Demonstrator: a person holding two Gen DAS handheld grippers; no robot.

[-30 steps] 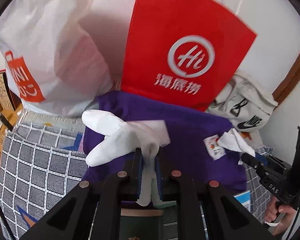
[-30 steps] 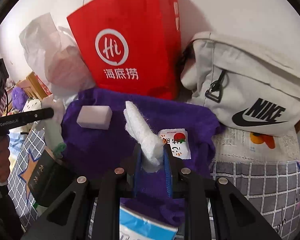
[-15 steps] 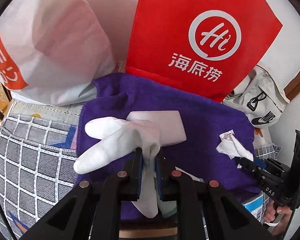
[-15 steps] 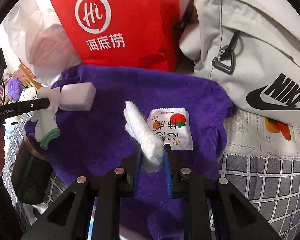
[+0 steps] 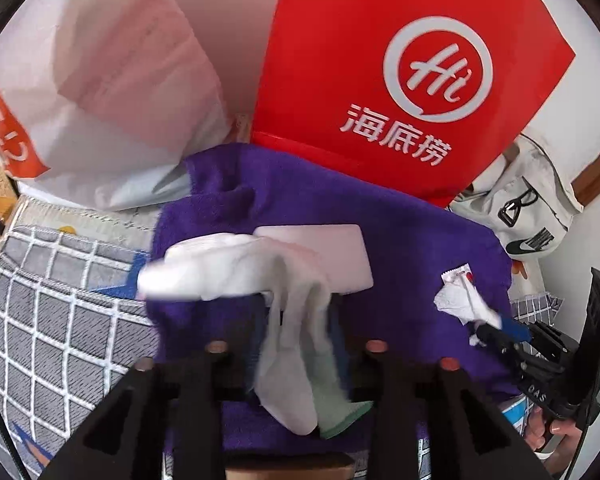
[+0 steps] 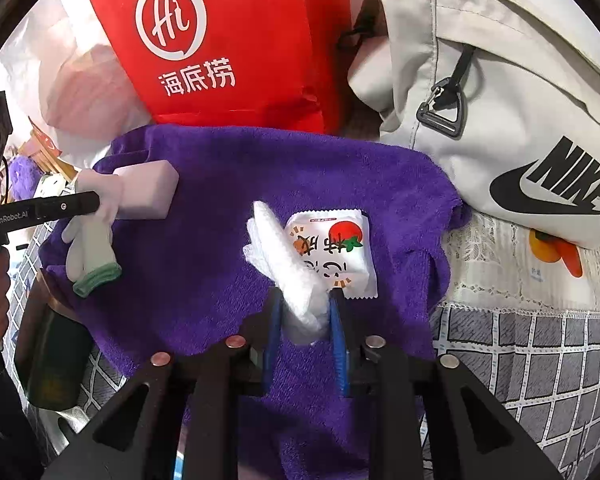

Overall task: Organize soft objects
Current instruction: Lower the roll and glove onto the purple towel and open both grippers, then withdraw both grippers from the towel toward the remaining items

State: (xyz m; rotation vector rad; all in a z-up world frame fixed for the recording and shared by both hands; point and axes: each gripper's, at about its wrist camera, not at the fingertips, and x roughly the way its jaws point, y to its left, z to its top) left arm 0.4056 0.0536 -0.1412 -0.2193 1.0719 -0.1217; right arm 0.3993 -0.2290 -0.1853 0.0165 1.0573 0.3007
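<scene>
A purple towel (image 5: 400,240) (image 6: 280,168) is spread in front of the bags. On it lies a pale pink block (image 5: 332,248) (image 6: 146,192). A white glove with a green cuff (image 5: 220,268) (image 6: 90,248) droops over the block and hangs between the fingers of my left gripper (image 5: 298,312) (image 6: 88,202), whose jaws are opening. A folded white tissue (image 6: 284,264) (image 5: 460,304) stands between the blue pads of my right gripper (image 6: 305,304) (image 5: 496,326); its jaws are opening too, with a gap on the left side. The tissue leans on a snack packet (image 6: 340,248).
Behind the towel stand a red paper bag (image 5: 400,80), a white plastic bag (image 5: 100,100) and a beige Nike bag (image 6: 500,120). A grey checked bedspread (image 5: 60,320) lies around. A dark box (image 6: 52,360) sits under the towel's left edge.
Both grippers have sunk closer to the towel. Both pairs of jaws have widened, and the glove and the tissue now sit loose between the pads.
</scene>
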